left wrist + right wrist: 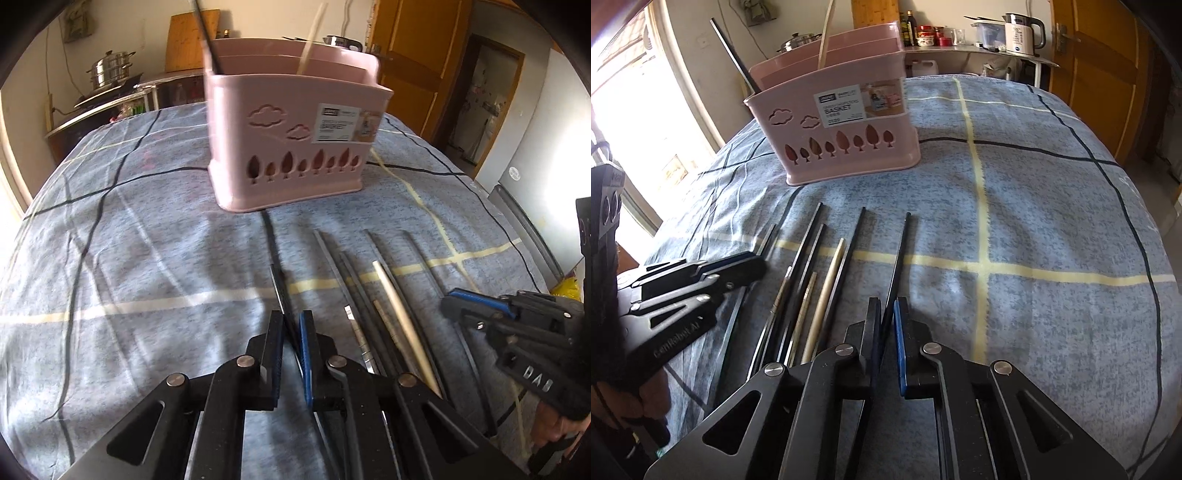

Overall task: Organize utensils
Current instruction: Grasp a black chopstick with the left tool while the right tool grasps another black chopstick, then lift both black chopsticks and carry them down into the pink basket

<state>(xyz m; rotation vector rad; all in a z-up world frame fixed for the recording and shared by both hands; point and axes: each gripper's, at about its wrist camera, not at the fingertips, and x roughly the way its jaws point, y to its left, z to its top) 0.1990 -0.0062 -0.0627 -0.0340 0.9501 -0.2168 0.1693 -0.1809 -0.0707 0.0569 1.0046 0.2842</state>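
A pink utensil basket (295, 147) (849, 122) stands on the blue checked cloth, with a black chopstick (207, 44) and a pale one (312, 40) leaning inside it. Several loose chopsticks (354, 280) (809, 266), mostly black plus a pale wooden one (402, 321) (827, 291), lie on the cloth in front of it. My left gripper (291, 321) is shut on a black chopstick (279, 291) at the left of the row. My right gripper (888, 306) is shut on the rightmost black chopstick (899, 258). Each gripper also shows in the other's view: the right gripper (454, 302) and the left gripper (753, 264).
The checked cloth (1034, 206) covers a table that drops away at the right and far edges. Behind stand a steel pot (109, 68) on a stove, a counter with a kettle (1021, 33) and bottles, and a wooden door (1108, 74). A hand (646, 398) holds the left gripper.
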